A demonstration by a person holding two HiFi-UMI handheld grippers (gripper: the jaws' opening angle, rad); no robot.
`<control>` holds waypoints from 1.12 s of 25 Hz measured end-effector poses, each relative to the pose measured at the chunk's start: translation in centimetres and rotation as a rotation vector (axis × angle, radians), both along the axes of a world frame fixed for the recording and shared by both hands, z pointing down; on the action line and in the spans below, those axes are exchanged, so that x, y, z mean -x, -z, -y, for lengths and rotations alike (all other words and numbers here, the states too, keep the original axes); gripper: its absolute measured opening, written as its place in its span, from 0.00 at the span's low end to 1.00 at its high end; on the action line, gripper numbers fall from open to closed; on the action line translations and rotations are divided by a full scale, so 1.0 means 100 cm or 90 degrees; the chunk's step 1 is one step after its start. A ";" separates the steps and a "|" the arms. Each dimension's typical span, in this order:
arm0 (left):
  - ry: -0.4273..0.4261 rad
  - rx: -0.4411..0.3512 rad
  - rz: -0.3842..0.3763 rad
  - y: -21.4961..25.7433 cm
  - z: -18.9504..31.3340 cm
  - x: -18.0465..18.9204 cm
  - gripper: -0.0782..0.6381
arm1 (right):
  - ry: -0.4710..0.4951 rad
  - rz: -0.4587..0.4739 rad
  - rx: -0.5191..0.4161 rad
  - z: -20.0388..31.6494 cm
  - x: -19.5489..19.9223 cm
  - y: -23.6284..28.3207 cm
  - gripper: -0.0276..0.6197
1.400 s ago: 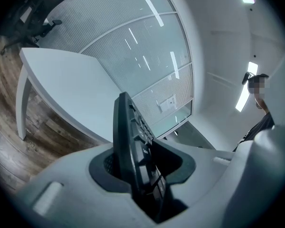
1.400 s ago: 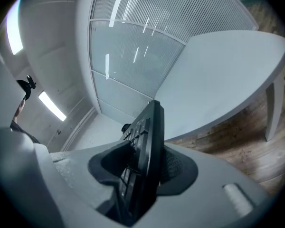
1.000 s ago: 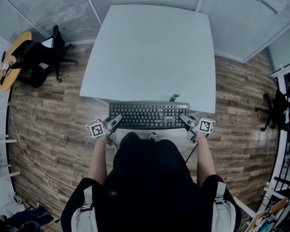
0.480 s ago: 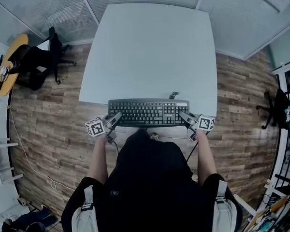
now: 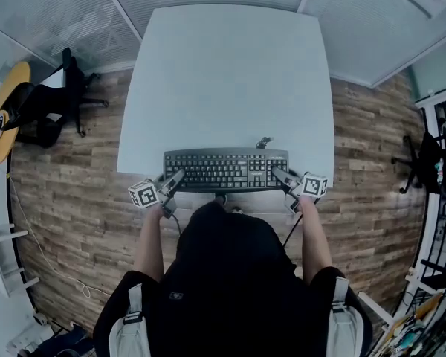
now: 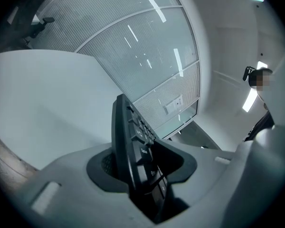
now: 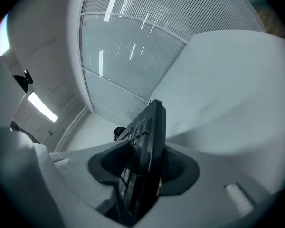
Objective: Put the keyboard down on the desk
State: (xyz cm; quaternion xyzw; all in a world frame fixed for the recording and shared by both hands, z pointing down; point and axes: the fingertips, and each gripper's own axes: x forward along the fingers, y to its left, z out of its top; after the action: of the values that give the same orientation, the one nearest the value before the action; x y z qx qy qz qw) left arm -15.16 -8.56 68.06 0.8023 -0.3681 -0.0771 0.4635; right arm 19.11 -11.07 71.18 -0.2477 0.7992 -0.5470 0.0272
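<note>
A black keyboard [image 5: 224, 169] lies level across the near edge of the white desk [image 5: 223, 73], its front part past the edge. My left gripper [image 5: 175, 178] holds its left end and my right gripper [image 5: 279, 175] its right end. In the left gripper view the keyboard [image 6: 126, 141] stands edge-on between the left gripper's [image 6: 137, 161] pads; these jaws are opening, with the pads still against it. The right gripper [image 7: 145, 169] is shut on the keyboard [image 7: 149, 134] in its own view. Whether the keyboard touches the desk I cannot tell.
A short cable stub [image 5: 264, 142] sticks out behind the keyboard. A black office chair [image 5: 59, 99] and a yellow round object [image 5: 0, 114] stand at the left on the wood floor. Another dark chair [image 5: 425, 162] is at the right. Glass partitions run behind the desk.
Both grippers and the keyboard have moved a little forward, so more of the keyboard is over the desk's near edge.
</note>
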 end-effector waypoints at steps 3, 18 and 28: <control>-0.001 0.003 0.004 -0.005 0.019 -0.001 0.34 | -0.008 -0.005 0.010 0.015 -0.002 -0.003 0.31; 0.012 0.037 0.027 -0.032 0.093 0.025 0.37 | -0.027 -0.044 0.038 0.084 0.021 -0.027 0.33; 0.008 0.047 0.037 -0.044 0.139 0.040 0.38 | -0.038 -0.064 0.062 0.126 0.034 -0.038 0.34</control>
State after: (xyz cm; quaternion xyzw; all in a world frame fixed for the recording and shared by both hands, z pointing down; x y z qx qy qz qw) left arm -19.13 -22.50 72.51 0.7845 -0.3888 -0.0428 0.4812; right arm 15.68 -23.62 74.99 -0.2996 0.7642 -0.5711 -0.0091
